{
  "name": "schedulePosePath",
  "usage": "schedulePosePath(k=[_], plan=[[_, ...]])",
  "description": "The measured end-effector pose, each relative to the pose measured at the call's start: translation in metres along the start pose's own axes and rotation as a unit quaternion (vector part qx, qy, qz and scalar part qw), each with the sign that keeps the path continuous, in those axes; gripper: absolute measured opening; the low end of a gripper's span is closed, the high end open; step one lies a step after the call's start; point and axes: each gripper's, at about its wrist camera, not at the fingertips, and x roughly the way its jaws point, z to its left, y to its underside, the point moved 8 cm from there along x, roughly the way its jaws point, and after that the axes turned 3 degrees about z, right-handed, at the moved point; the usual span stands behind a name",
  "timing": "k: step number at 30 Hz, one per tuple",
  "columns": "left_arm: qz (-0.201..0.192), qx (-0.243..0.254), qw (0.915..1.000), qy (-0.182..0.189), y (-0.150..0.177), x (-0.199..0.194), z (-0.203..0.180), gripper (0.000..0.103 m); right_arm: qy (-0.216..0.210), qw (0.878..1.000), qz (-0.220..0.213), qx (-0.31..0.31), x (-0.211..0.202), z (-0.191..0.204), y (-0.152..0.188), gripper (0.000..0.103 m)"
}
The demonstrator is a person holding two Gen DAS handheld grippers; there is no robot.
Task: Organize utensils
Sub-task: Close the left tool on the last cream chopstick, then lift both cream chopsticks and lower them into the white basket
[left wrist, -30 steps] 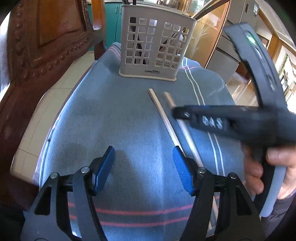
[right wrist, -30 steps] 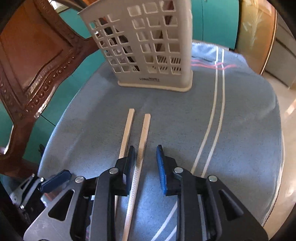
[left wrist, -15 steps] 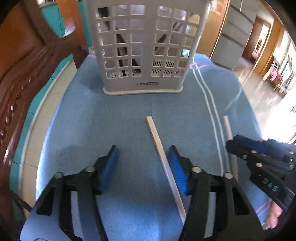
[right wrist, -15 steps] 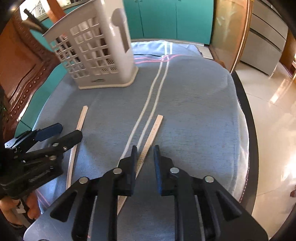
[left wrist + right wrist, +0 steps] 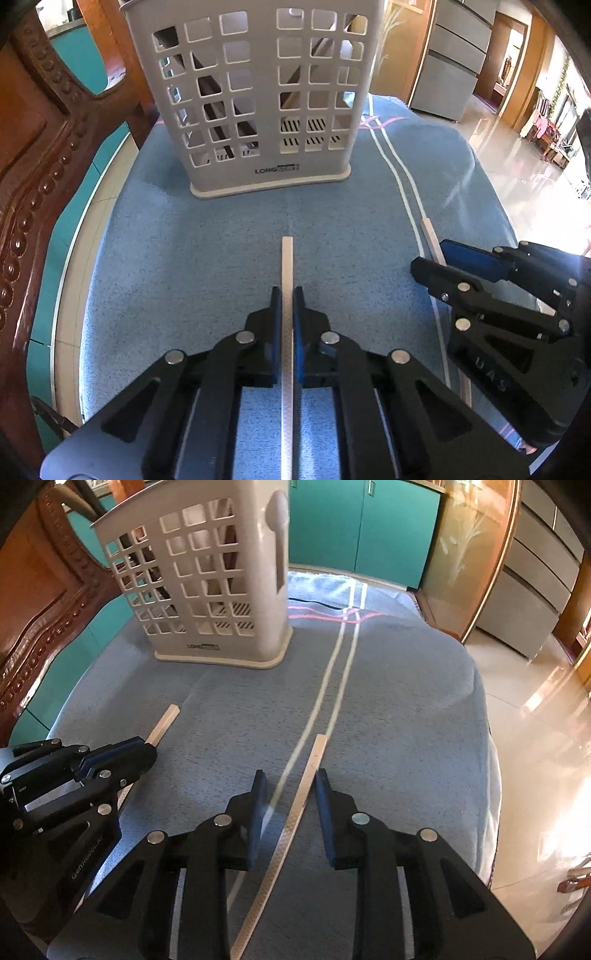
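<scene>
1. pale wooden chopstick (image 5: 287, 266) lies mid-table on the blue towel-covered table (image 5: 184, 258), clamped by the left gripper (image 5: 287, 295).
2. right gripper (image 5: 290, 781), jaws apart, straddles a second pale chopstick (image 5: 310, 771).
3. white perforated plastic utensil holder (image 5: 258, 92) stands at the far edge.

Two chopsticks (image 5: 287, 266) (image 5: 431, 240), one caddy (image 5: 258, 96).
</scene>
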Motion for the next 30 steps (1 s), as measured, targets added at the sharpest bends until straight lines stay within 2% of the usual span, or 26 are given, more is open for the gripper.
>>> schedulePosePath(k=[1,4,8,12,17,22,24,27,28,30], plan=[[0.001,0.001,1.0000,-0.003,0.001,0.000,-0.001,0.007,-0.001,1.000,0.000,0.000,0.000,-0.001,0.001,0.025],[0.001,0.009,0.9998,-0.015,0.003,-0.004,-0.003,0.007,-0.010,1.000,0.003,-0.004,-0.001,0.003,0.004,0.012],[-0.003,-0.012,0.9999,-0.011,-0.001,-0.006,0.002,0.007,-0.047,0.999,0.006,0.013,-0.004,0.005,0.003,0.006],[-0.038,-0.029,0.9988,-0.006,-0.011,-0.033,0.011,0.007,-0.059,0.997,-0.037,0.020,-0.034,-0.001,-0.006,0.006],[-0.116,-0.034,0.9925,0.019,-0.032,-0.114,0.019,0.007,-0.094,0.989,-0.114,0.029,-0.111,-0.013,-0.028,0.006],[-0.204,-0.042,0.9763,0.058,-0.066,-0.208,0.031,0.007,-0.124,0.973,-0.194,0.032,-0.192,-0.021,-0.053,0.007],[-0.245,-0.045,0.9661,0.068,-0.094,-0.248,0.039,0.007,-0.135,0.963,-0.232,0.029,-0.226,-0.022,-0.070,0.007],[-0.295,-0.055,0.9519,0.060,-0.128,-0.287,0.051,0.007,-0.154,0.943,-0.295,0.024,-0.275,-0.021,-0.106,0.007],[-0.320,-0.061,0.9438,0.056,-0.146,-0.304,0.056,0.007,-0.157,0.937,-0.312,0.025,-0.285,-0.023,-0.115,0.007],[-0.346,-0.072,0.9340,0.051,-0.165,-0.316,0.062,0.007,-0.155,0.921,-0.356,0.031,-0.311,-0.025,-0.138,0.007]])
